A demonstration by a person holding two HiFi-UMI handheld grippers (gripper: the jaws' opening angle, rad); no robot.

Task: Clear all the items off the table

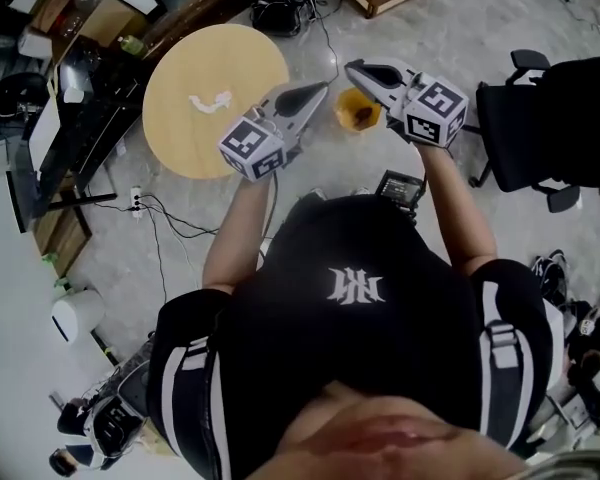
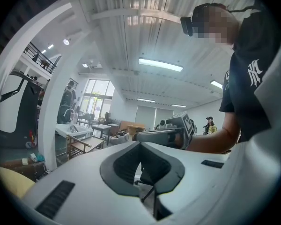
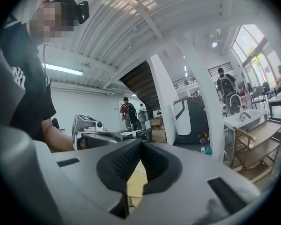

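- Wooden, round and pale, the light-topped table (image 1: 235, 58) stands at the upper left of the head view, on a grey speckled floor.
- One thing is visible on it: a small white crumpled item (image 1: 210, 100), near the middle of the top. What it is made of is too small to tell.
- Its long axis runs roughly across the head view, tilting slightly.
- The left gripper (image 1: 318, 89), a grey two-jaw tool with a marker cube, is held just off the table's right edge, pointing up and to the right, away from the item.
- Its jaws are pressed together with nothing between them; its own view shows the pads meeting over open room.
- The right gripper (image 1: 353, 66), of the same build, is held further right, its tip aimed leftward towards the other one.
- Its jaws are also pressed together and empty.
- A small orange-yellow bucket (image 1: 358, 112) sits on the floor below and between the two tips, with something dark inside. It may be where cleared things go, though that is a guess.
- The deciding relation: the white item lies to the left of both tips, and the left gripper is clearly the nearer one.
- To pick it up, I judge that the left gripper would need to swing back over the tabletop, spread its jaws and close across the item's short side.
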